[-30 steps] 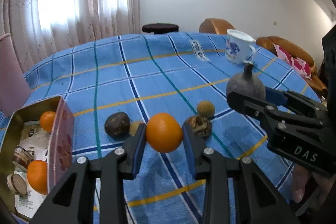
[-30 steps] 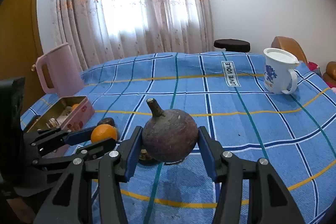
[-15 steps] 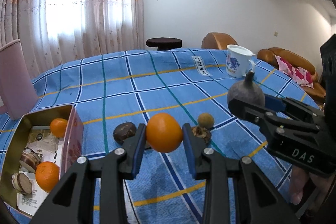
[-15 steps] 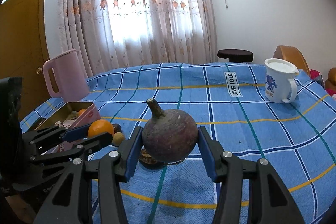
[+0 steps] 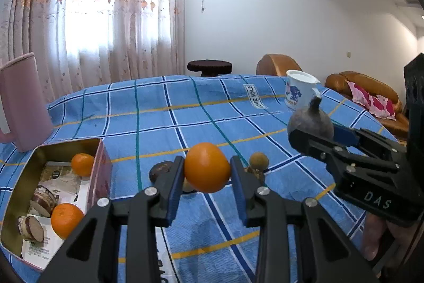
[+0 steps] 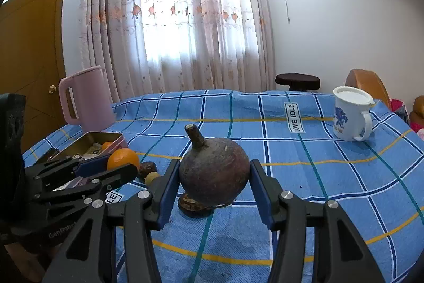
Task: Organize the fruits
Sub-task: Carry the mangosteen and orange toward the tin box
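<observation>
Left wrist view first, reading across: the pink jug (image 5: 22, 108) at the edge, then the open tin (image 5: 53, 192) with two small oranges and sliced pieces on printed paper. Centre frame, the left gripper (image 5: 207, 178) is clamped on an orange (image 5: 207, 167), lifted clear of the blue checked tablecloth (image 5: 159, 118). A label on the cloth reads "LOVE IOLE" (image 5: 255, 96). Far right, the other tool shows "DAS" (image 5: 377, 199).

Right wrist view: a wooden door (image 6: 29, 57) at left, unseen by the other camera. The right gripper (image 6: 214, 186) is closed around a dark round fruit with a stem (image 6: 214, 175), above the cloth. White mug with blue print (image 6: 351, 113) stands right. Sofa with a pink cushion (image 5: 371, 100) shows fully only in the left view.
</observation>
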Demonstrator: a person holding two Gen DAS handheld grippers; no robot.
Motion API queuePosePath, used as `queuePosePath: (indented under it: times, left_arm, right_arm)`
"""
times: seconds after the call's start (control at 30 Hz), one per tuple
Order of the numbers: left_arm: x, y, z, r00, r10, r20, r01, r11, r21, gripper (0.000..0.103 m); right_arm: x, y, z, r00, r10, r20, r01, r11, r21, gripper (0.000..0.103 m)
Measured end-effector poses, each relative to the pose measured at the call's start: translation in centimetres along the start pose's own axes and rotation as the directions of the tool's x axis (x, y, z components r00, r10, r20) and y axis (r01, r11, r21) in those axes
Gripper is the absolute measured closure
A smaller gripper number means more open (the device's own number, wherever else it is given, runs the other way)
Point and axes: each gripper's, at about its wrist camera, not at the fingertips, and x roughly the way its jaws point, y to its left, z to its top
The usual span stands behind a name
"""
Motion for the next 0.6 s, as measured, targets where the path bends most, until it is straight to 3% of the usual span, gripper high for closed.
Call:
queuePosePath:
  times: [0.6]
  left_arm:
    - [-2.1, 0.0, -0.2, 0.994, 0.027, 0.103, -0.028, 1.000, 0.006, 0.067]
  right_arm:
    - [-1.5, 1.3, -0.3, 0.997, -0.015, 0.079, 0.020, 0.998, -0.060, 0.049]
